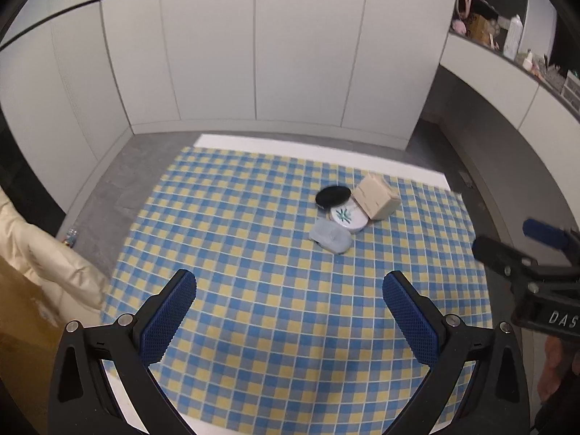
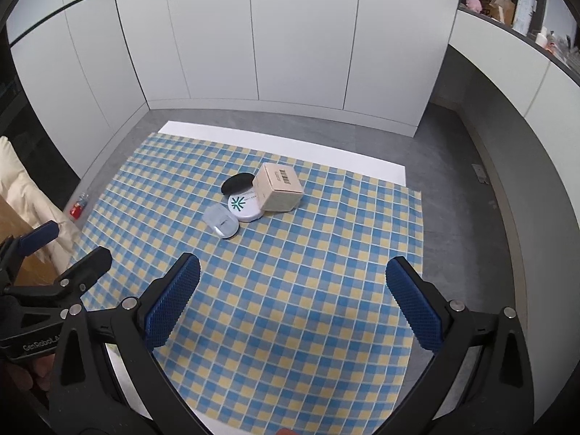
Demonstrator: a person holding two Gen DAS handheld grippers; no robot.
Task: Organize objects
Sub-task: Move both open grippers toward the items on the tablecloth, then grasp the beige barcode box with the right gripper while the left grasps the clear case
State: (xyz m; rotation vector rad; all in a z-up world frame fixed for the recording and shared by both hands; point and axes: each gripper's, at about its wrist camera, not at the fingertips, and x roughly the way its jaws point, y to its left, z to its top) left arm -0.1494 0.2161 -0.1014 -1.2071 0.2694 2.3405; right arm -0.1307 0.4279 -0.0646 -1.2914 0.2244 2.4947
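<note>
Lot on blue-and-yellow checked cloth (image 2: 290, 290): beige cardboard box (image 2: 279, 188), white round tin (image 2: 244, 206), black round disc (image 2: 237, 183) and pale translucent case (image 2: 221, 223), touching in one cluster — left gripper (image 1: 290, 311) and right gripper (image 2: 293, 301) both agape, empty, hovering well short — any grab risks nudging neighbours or rucking cloth.

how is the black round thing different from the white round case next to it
The black disc is plain and looks flat; the white case is thicker and has a green star-like mark on its lid. The black disc lies farther back, partly hidden behind the white case. Both are round, lie flat on the checked cloth and adjoin the beige box.
</note>
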